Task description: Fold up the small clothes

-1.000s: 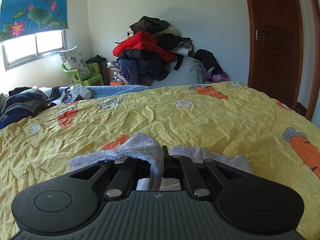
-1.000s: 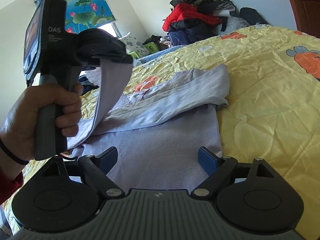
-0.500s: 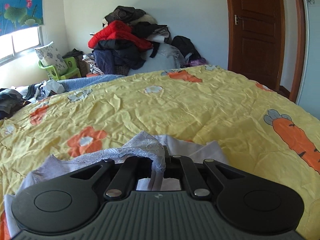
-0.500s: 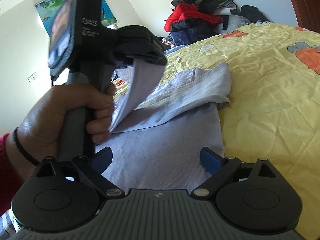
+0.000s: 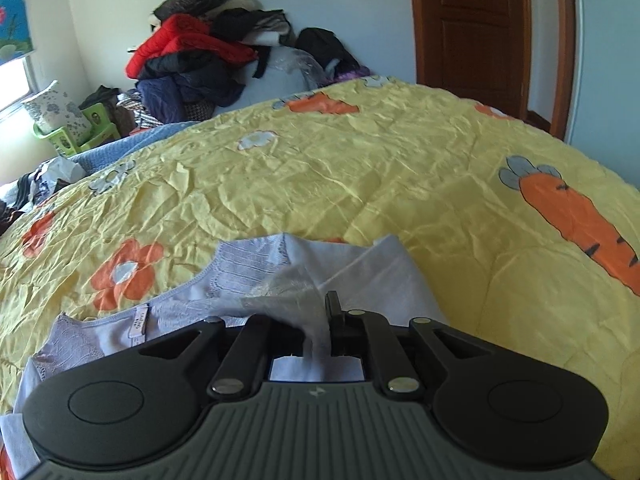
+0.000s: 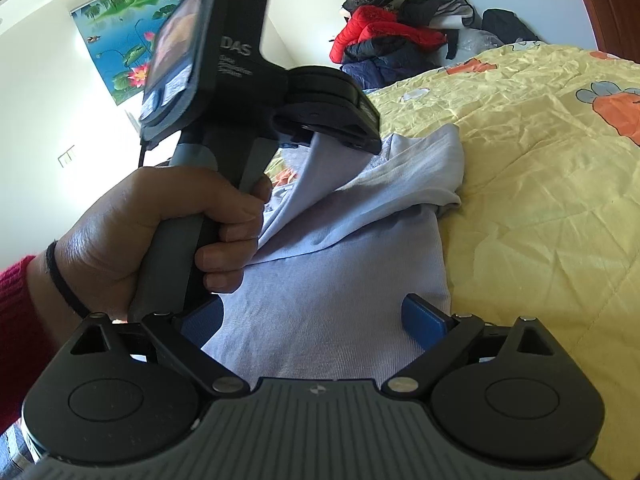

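Left hand [image 6: 160, 236]: wraps the grey handle of the left tongs [image 5: 330, 320]; red knit sleeve and a thin black band at the wrist.
Left tongs: clamped together on a lacy, gauzy edge of the garment [image 6: 340, 288], lifting that flap off the bed.
Garment: pale lavender, finely ribbed knit with a lace neckline; it lies flat on the quilt [image 5: 360, 184] between the two tools, one sleeve folded across.
Right tongs [image 6: 316, 320]: spread wide apart, blue pads [image 6: 424, 316] either side of the lower cloth, gripping nothing; they have just been opening.
Quilt: yellow, crinkled, printed with orange carrots and flowers.
Behind: heap of dark and red clothes [image 5: 200, 52] against the wall; brown wooden door [image 5: 472, 32] on the right.
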`<act>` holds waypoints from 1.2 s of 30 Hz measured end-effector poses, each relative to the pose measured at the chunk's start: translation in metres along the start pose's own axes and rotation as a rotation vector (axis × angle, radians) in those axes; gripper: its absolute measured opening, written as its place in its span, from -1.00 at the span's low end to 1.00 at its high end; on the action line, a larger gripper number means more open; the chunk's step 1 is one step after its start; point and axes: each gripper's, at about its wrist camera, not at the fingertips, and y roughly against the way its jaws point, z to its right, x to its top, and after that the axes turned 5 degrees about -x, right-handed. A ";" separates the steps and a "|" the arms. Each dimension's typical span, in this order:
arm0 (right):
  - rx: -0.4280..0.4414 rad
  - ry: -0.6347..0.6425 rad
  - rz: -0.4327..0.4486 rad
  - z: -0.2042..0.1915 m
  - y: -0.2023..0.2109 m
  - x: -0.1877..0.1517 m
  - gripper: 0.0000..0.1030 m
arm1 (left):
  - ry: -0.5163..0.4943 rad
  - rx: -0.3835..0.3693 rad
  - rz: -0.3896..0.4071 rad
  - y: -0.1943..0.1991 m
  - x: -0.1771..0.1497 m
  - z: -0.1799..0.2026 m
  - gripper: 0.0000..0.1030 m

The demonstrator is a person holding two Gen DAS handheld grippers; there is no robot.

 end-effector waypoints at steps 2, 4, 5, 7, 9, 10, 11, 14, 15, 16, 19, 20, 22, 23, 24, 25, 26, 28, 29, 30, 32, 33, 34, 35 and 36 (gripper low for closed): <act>0.001 -0.001 0.000 0.001 0.000 0.000 0.89 | -0.002 -0.023 -0.015 -0.003 0.002 0.000 -0.80; 0.001 0.000 0.000 0.000 0.000 0.000 0.90 | 0.010 -0.034 -0.021 -0.003 0.006 -0.001 -0.50; 0.001 0.001 0.000 0.000 0.000 0.000 0.90 | 0.018 -0.042 -0.016 -0.002 0.007 -0.002 -0.33; 0.002 0.001 -0.001 0.000 0.000 0.000 0.90 | 0.038 -0.056 0.024 0.003 0.011 -0.005 0.58; 0.003 -0.001 0.000 0.000 0.000 0.000 0.90 | 0.044 -0.073 0.095 0.014 0.014 -0.005 0.67; 0.005 -0.002 0.000 0.000 0.001 0.000 0.91 | 0.043 -0.090 0.108 0.017 0.015 -0.005 0.67; 0.006 -0.003 0.000 0.000 0.001 0.000 0.91 | 0.046 -0.114 0.112 0.019 0.018 -0.005 0.67; 0.010 -0.005 0.000 0.000 0.001 0.000 0.92 | 0.085 -0.188 0.123 0.025 0.023 -0.007 0.67; 0.012 -0.007 0.000 -0.001 0.002 0.000 0.92 | 0.104 -0.203 0.130 0.028 0.024 -0.009 0.67; 0.015 -0.010 0.000 0.000 0.002 -0.001 0.92 | 0.119 -0.206 0.137 0.031 0.025 -0.011 0.67; 0.031 -0.028 0.003 0.004 0.003 0.000 0.94 | 0.160 -0.184 0.144 0.041 0.022 -0.023 0.67; 0.038 -0.036 0.004 0.006 0.003 0.000 0.94 | 0.175 -0.165 0.144 0.045 0.019 -0.030 0.67; 0.050 -0.052 0.007 0.008 0.004 0.000 0.94 | 0.208 -0.117 0.133 0.052 0.011 -0.045 0.67; 0.054 -0.058 0.008 0.010 0.004 0.001 0.94 | 0.237 -0.088 0.122 0.056 0.005 -0.056 0.67; 0.056 -0.060 0.009 0.010 0.004 0.001 0.94 | 0.266 -0.069 0.115 0.059 -0.002 -0.066 0.67; 0.055 -0.059 0.009 0.010 0.004 0.001 0.94 | 0.296 -0.053 0.108 0.063 -0.010 -0.077 0.67; 0.053 -0.057 0.008 0.009 0.004 0.001 0.94 | 0.326 -0.033 0.100 0.068 -0.020 -0.087 0.67; 0.051 -0.053 0.007 0.008 0.004 0.001 0.94 | 0.367 0.011 0.089 0.078 -0.038 -0.103 0.67; 0.051 -0.052 0.007 0.007 0.004 0.000 0.95 | 0.379 0.038 0.085 0.084 -0.048 -0.110 0.67; 0.053 -0.054 0.007 0.007 0.004 0.000 0.95 | 0.388 0.074 0.081 0.090 -0.058 -0.116 0.67; 0.058 -0.061 0.009 0.010 0.003 0.001 0.95 | 0.390 0.132 0.074 0.101 -0.076 -0.124 0.67; 0.059 -0.066 0.014 0.011 0.004 0.001 0.94 | 0.390 0.161 0.071 0.108 -0.085 -0.127 0.67; 0.049 -0.070 0.028 0.011 0.006 0.001 0.91 | 0.389 0.187 0.071 0.114 -0.095 -0.131 0.67; 0.033 -0.066 0.046 0.009 0.008 0.002 0.91 | 0.385 0.204 0.068 0.118 -0.103 -0.133 0.67; 0.026 -0.053 0.064 0.007 0.010 0.004 0.91 | 0.377 0.223 0.061 0.123 -0.110 -0.135 0.67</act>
